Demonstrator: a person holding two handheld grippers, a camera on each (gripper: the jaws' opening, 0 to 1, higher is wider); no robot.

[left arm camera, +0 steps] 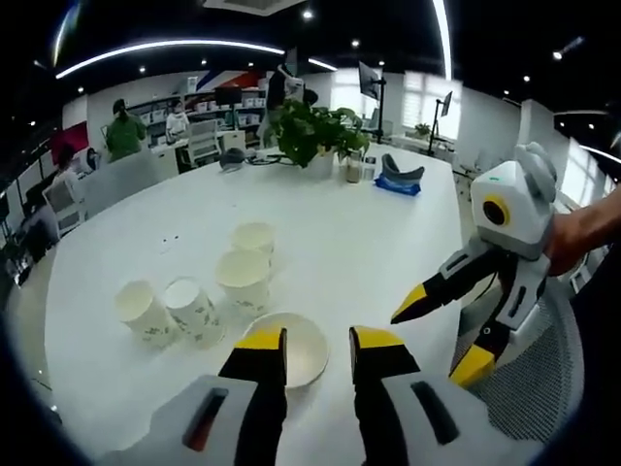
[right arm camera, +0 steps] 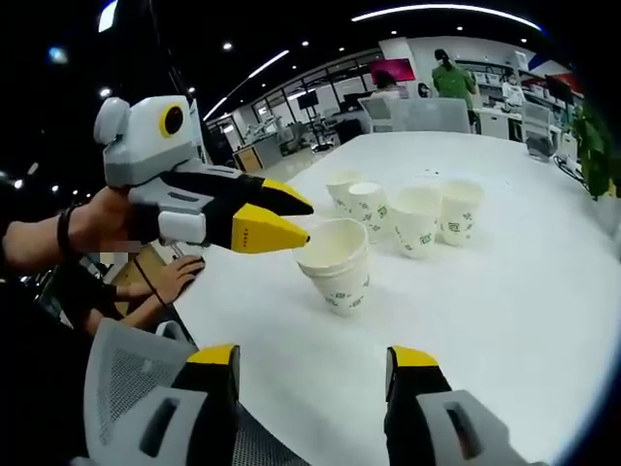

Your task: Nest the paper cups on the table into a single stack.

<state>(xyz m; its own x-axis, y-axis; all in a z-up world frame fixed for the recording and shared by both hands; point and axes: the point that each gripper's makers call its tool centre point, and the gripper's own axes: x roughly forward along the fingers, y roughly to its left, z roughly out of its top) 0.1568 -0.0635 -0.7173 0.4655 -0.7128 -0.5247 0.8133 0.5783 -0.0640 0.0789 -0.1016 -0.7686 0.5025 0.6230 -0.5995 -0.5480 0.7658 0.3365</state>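
Standing on the round white table (left arm camera: pixel 388 252), 5 white paper cups with a green leaf print are grouped near its front edge. In the left gripper view, the nearest cup (left arm camera: pixel 289 349) sits just beyond the left gripper (left arm camera: pixel 318 342), whose yellow-tipped jaws are parted with nothing between them; the cup's open mouth faces the camera. Behind it stand 2 upright cups (left arm camera: pixel 245 280) (left arm camera: pixel 254 239), and to their left 2 more cups (left arm camera: pixel 146 313) (left arm camera: pixel 194 309), touching each other. The right gripper (left arm camera: pixel 446 330) hangs at the right of that view, held by a person's hand (left arm camera: pixel 582 233), jaws spread and empty.

In the right gripper view, the left gripper's yellow tips are at the rim of the nearest cup (right arm camera: pixel 335 264); contact cannot be confirmed. The right gripper (right arm camera: pixel 315 359) is released, well apart from that cup. A green potted plant (left arm camera: pixel 310 131) stands at the table's far side.
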